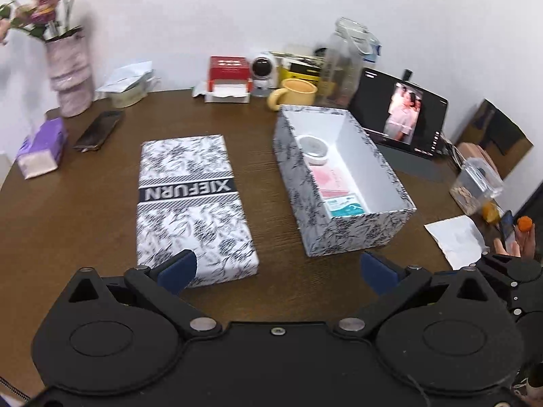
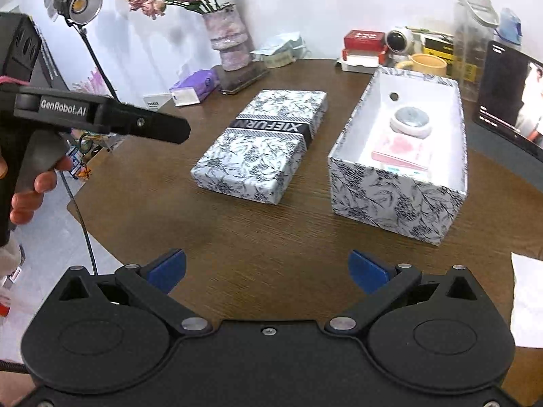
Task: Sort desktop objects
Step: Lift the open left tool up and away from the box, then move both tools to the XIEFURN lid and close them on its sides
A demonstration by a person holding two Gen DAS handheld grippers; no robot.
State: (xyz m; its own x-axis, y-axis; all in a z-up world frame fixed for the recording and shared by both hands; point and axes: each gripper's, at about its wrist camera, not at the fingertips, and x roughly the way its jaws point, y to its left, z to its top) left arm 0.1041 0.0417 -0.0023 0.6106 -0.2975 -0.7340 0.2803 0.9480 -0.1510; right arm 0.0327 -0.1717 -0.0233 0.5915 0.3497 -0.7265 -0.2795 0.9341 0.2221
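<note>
Floral-print black-and-white cardboard box point(image 1: 342, 176) sits open, right of centre on the brown wood-grain table point(image 1: 85, 203), holding a round white tin with a grey top point(image 1: 314, 149) at its far end, a pink flat packet point(image 1: 327, 178) mid-way and a teal-and-white small carton point(image 1: 346, 205) at the near end, lined along its left wall, probably to leave room for more. Its matching lid with the dark XIEFURN band point(image 1: 190, 203) lies flat just left of the box, top up, out of the way of loading. Left gripper point(image 1: 278, 271) hovers near the lid's near corner, jaws wide apart, empty. Right gripper point(image 2: 268, 268) is back at the near table edge, jaws likewise spread, nothing held. My read: loading may be done and the lid goes next. Black phone point(image 1: 98, 130) and purple tissue pack point(image 1: 40, 149) remain loose, far left.
</note>
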